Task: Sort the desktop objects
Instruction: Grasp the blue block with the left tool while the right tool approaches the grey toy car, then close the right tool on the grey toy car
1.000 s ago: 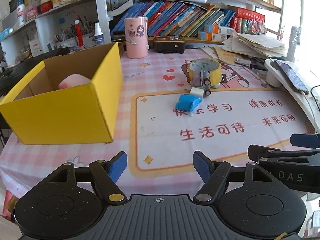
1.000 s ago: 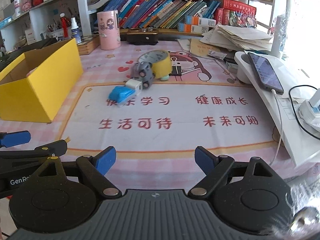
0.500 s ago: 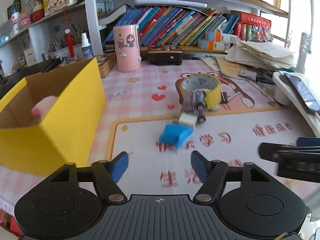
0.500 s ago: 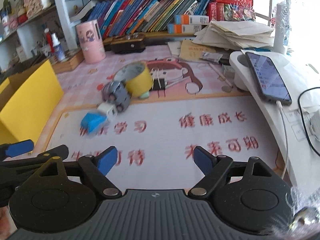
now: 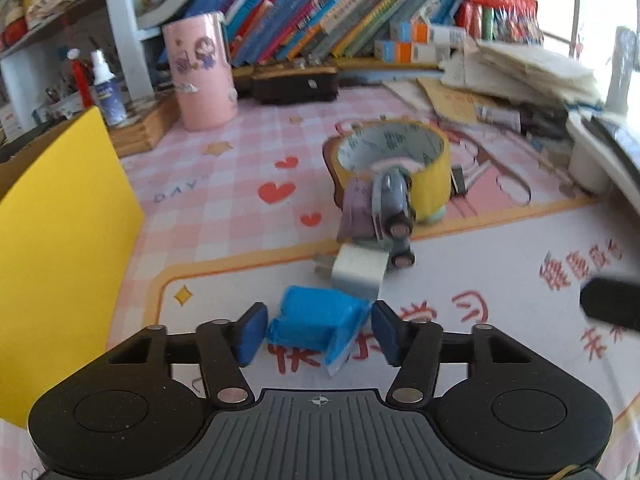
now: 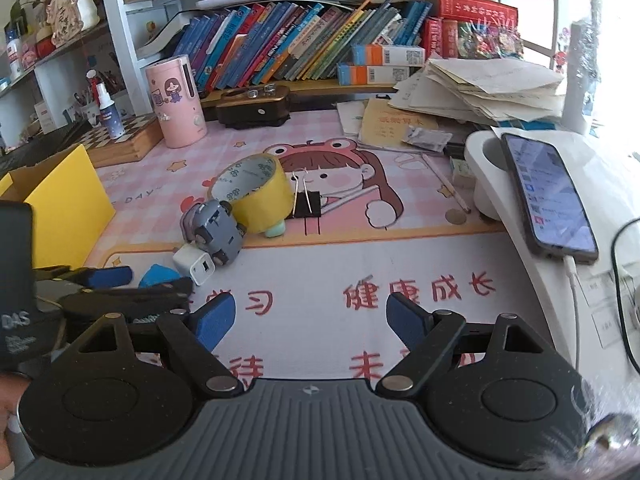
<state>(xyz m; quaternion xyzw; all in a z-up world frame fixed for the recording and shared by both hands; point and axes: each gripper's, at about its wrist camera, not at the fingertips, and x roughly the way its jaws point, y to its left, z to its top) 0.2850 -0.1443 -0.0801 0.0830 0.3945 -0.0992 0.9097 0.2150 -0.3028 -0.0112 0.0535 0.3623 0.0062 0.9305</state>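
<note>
Cluttered study bench (image 5: 224, 216) under a pink checked mat with a cartoon print; bookshelf (image 6: 304, 48) along the far edge, pink cylinder (image 5: 202, 76) far left, paper stack (image 6: 488, 88) and a phone (image 6: 548, 196) on a white stand at right. Left gripper (image 5: 316, 330) is closing round the blue packet (image 5: 316, 322) on the near mat; packet sits between the pads, small gap visible each side, so not clamped yet. Right gripper (image 6: 308, 320) hangs wide open over bare mat, nothing in it. Step in hand: grasp the packet. Next, I'd guess: finish the squeeze, lift, carry left to the yellow box (image 5: 60, 248). Soft wrapper may crumple or slip. White charger (image 5: 360, 266) lies just beyond the packet, toy car (image 5: 390, 212) and yellow tape roll (image 5: 394, 164) farther back; lift straight up to avoid nudging them.
</note>
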